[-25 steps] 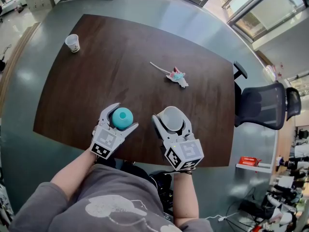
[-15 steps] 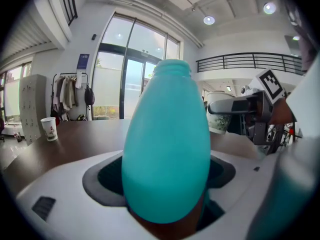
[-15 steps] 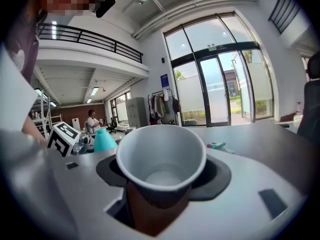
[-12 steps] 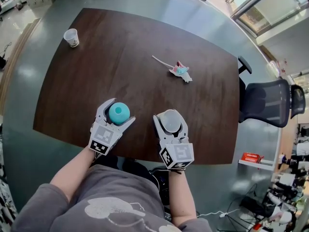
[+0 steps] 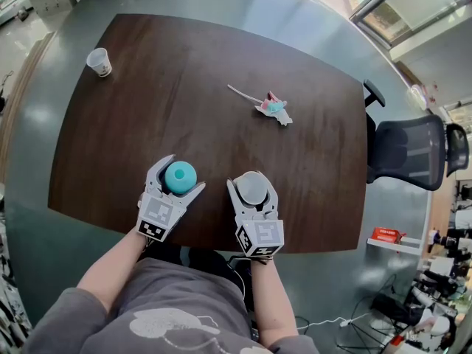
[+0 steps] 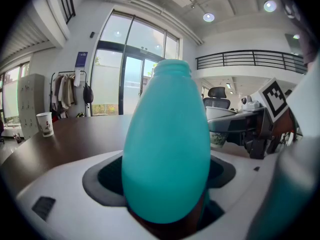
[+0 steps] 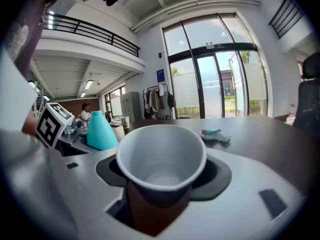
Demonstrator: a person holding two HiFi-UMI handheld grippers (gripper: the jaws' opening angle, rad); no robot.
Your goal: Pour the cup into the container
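Observation:
My left gripper [image 5: 181, 175] is shut on a teal, bottle-shaped container [image 5: 181, 177], held upright over the near edge of the dark table [image 5: 192, 87]. In the left gripper view the container [image 6: 167, 144] fills the gap between the jaws. My right gripper [image 5: 251, 184] is shut on a white paper cup [image 5: 252, 190], upright and just right of the container. In the right gripper view the cup [image 7: 161, 156] opens upward with a pale inside; I cannot tell what it holds. The teal container [image 7: 100, 131] shows to its left.
A second paper cup [image 5: 98, 62] stands at the table's far left corner. A crumpled wrapper with a teal piece [image 5: 271, 108] lies past the middle. A black office chair [image 5: 409, 153] stands off the table's right side.
Both grippers have sunk toward the table's near edge with their loads, the right one more than the left. Neither grip has altered.

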